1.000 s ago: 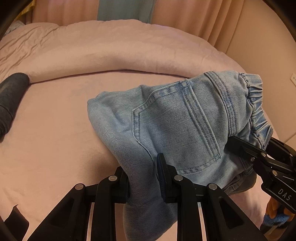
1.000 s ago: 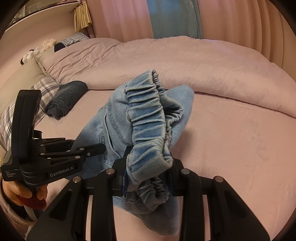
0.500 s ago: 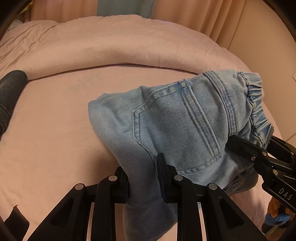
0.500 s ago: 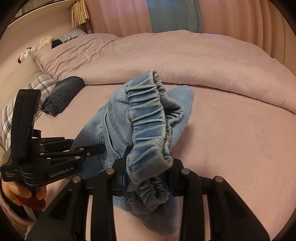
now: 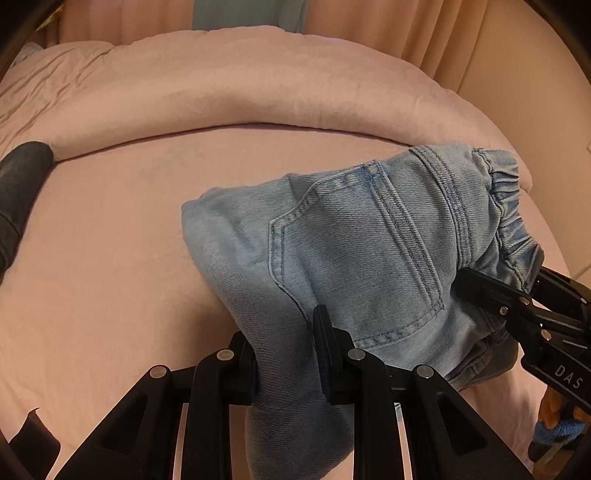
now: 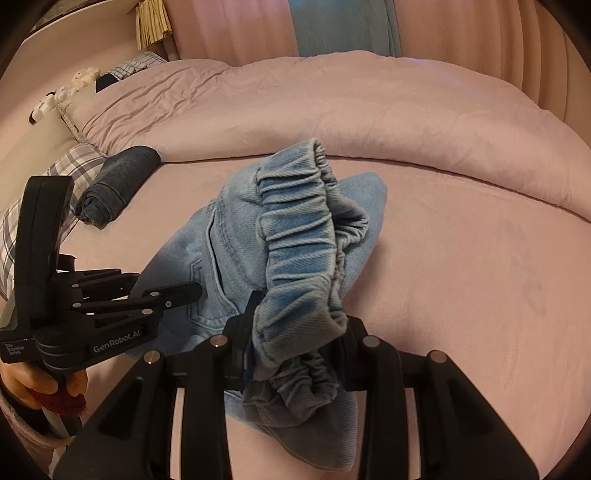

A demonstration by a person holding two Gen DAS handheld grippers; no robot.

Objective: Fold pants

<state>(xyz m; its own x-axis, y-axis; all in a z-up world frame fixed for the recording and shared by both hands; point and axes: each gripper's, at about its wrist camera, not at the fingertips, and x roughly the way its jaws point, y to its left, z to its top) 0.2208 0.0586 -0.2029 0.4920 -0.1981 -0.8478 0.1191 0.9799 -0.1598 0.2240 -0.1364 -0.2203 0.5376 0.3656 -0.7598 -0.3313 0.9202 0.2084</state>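
Observation:
Light blue denim pants [image 5: 354,251], folded into a bundle with a back pocket facing up, are held just above the pink bed [image 5: 110,258]. My left gripper [image 5: 284,350] is shut on the folded leg end. My right gripper [image 6: 295,332] is shut on the elastic waistband [image 6: 299,236]. The right gripper also shows at the right edge of the left wrist view [image 5: 517,314]. The left gripper shows at the left of the right wrist view [image 6: 110,306]. The far end of the bundle touches the sheet.
A rolled dark grey garment [image 6: 118,181] lies at the left by a plaid pillow [image 6: 70,166]. A pink duvet [image 6: 332,103] is bunched along the back. Curtains [image 6: 258,26] hang behind the bed.
Both grippers have carried the pants a little forward over the bed. The dark garment has shifted left in the left wrist view. Both grips are unchanged.

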